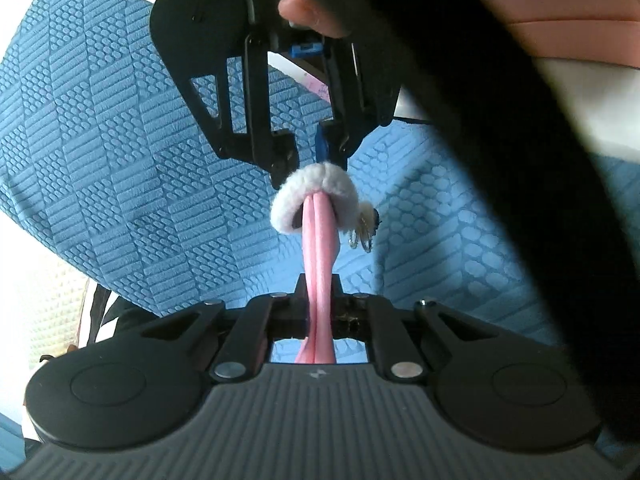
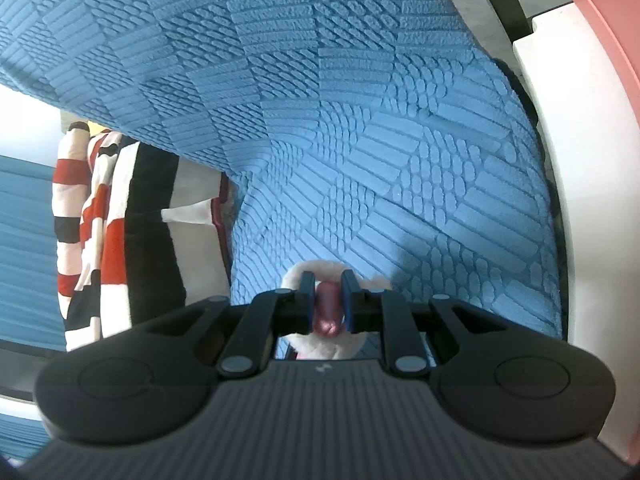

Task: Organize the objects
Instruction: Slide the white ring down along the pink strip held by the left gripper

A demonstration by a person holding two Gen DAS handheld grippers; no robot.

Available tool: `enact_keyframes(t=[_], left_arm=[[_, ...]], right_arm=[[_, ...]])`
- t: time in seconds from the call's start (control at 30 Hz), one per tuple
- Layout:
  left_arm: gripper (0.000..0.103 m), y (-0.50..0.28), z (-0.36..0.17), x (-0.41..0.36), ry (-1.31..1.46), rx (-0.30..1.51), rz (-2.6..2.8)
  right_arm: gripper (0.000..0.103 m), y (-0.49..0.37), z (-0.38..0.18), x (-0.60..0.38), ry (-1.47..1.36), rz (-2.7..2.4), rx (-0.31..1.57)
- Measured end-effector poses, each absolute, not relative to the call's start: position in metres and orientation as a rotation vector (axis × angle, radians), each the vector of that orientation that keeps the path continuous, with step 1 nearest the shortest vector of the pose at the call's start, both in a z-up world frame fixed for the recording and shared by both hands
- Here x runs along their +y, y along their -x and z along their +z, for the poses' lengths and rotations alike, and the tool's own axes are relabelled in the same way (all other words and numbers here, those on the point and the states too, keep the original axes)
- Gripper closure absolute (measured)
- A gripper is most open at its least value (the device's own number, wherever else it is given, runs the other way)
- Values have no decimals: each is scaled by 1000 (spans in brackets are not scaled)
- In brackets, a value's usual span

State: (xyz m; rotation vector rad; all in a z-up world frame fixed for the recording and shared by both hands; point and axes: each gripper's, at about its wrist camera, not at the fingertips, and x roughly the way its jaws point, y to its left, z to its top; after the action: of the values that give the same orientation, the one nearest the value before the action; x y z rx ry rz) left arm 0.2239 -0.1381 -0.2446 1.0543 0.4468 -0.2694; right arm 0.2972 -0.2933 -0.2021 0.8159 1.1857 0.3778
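The left gripper (image 1: 319,312) has its jaws pressed together on a pink band (image 1: 318,248), a doubled elastic loop pulled taut above the blue textured cover (image 1: 120,140). That band runs away from the camera through a white fluffy ring (image 1: 308,196), where the right gripper (image 1: 316,160) is clamped on the band's far end; in its own view the right gripper (image 2: 329,304) shows the 2 blue pads squeezing the pink band (image 2: 329,312) with the white fluffy ring (image 2: 320,270) around it. Small metal rings (image 1: 360,236) hang at the ring's right side.

The step in hand looks like stretching or threading the band through the ring, both held in mid-air. Next, I judge, 1 gripper must let go or pull steadily so the 2 pieces separate or seat.

Room: open cover lies below and left; a striped cloth (image 2: 108,220) sits at the cover's left edge, and a white and pink edge (image 2: 560,160) bounds the right.
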Motion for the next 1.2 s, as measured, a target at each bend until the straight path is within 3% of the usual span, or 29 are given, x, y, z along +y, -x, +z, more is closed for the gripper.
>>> enact_keyframes(t=[0.63,0.77,0.9,1.07,1.2], left_arm=[[95,-211,-245,-141,-1104,366,-288],[94,-214,-246,-140,-1098,386,-281],[95,-217,-243,-139,-1086,397,-263],[94,-227,-246,-135,-1069,421,-237],[94,-231,-244,-133,-1057,437,-217]], right_arm=[[79,-308,-207,-281,-805,369,1193],[74,-308,-208,-281,-834,361,1199],[60,-307,-204,-289,-905,374,1164],[62,-301,-202,-296,-930,364,1139],[75,-299,-203,-296,-925,367,1145]])
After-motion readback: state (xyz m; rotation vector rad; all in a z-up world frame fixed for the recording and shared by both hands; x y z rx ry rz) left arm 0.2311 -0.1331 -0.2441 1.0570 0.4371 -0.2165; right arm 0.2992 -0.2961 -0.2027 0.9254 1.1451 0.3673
